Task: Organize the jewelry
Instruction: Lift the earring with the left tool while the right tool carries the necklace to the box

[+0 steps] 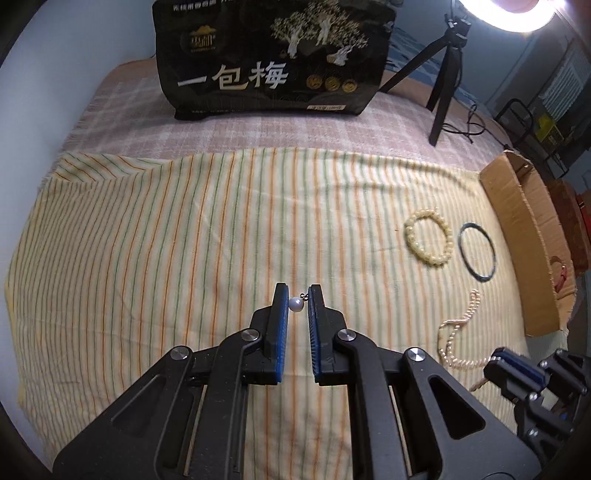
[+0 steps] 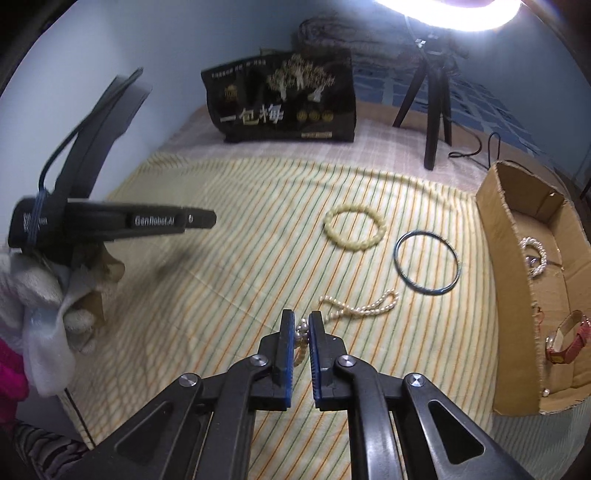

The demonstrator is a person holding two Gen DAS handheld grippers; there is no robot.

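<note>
1. The left gripper [image 1: 298,295] is clamped on a small white pearl bead [image 1: 297,304] with a tiny dark hook at its top; the bead sits between the blue pads near the fingertips, above the striped cloth [image 1: 184,240].
2. The right gripper [image 2: 301,325] is pinched on one end of a pearl necklace [image 2: 364,306]; the rest of the strand trails off toward 2 o'clock from the tips and lies on the cloth.
3. In the right wrist view, a yellow beaded bracelet [image 2: 355,229] lies at 12 o'clock from the necklace, and a dark thin bangle [image 2: 427,262] lies just beside it toward 4 o'clock, apart from it.
4. A cardboard box [image 2: 506,266] stands at the 3 o'clock edge of the cloth. Inside it lie a pearl bracelet [image 2: 535,256] and a red-strapped watch [image 2: 565,343].
5. A black printed bag [image 2: 282,99] stands at 12 o'clock at the far side of the bed, with a black tripod [image 2: 434,107] near it at 1 o'clock under a bright ring light [image 2: 454,14].
6. In the right wrist view, a white-gloved hand [image 2: 44,295] at 9 o'clock holds the left gripper's handle.
</note>
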